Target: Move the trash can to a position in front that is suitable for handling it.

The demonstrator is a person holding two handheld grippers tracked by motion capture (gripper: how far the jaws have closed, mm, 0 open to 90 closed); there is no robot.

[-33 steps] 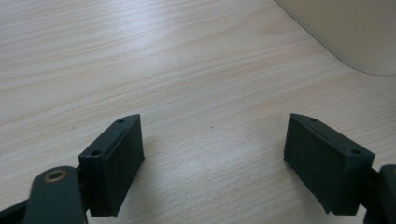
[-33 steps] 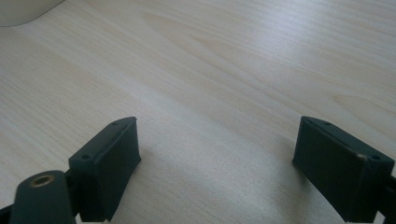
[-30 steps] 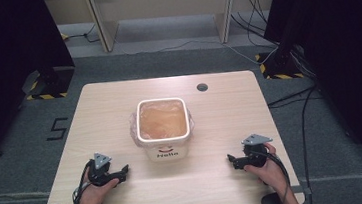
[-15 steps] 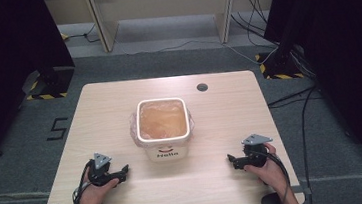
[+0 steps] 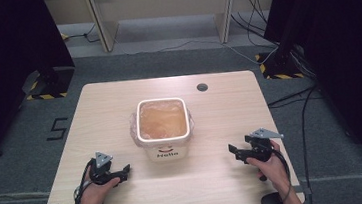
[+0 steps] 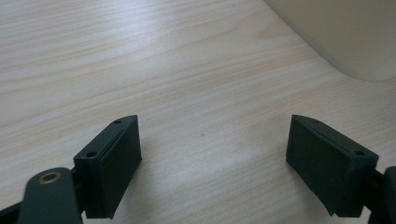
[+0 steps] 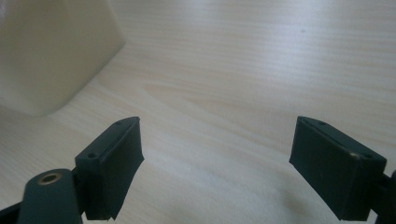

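Note:
A white square bin [image 5: 163, 126] lined with a clear bag stands in the middle of the wooden table [image 5: 220, 108]; its front reads "Hello". My left gripper [image 5: 124, 171] rests low on the table at the front left, jaws wide apart with bare wood between them [image 6: 212, 154]. The bin's cream wall [image 6: 345, 32] rises at the upper right of the left gripper view. At the front right my right gripper [image 5: 233, 149] is open too, nothing between its jaws [image 7: 215, 158], and the bin's wall [image 7: 51, 51] stands at its upper left.
A round cable hole [image 5: 201, 87] sits near the table's far edge. Cables [image 5: 289, 96] run over the grey carpet on the right. Dark curtains hang at both sides, and yellow-black striped stand feet [image 5: 42, 87] lie on the floor.

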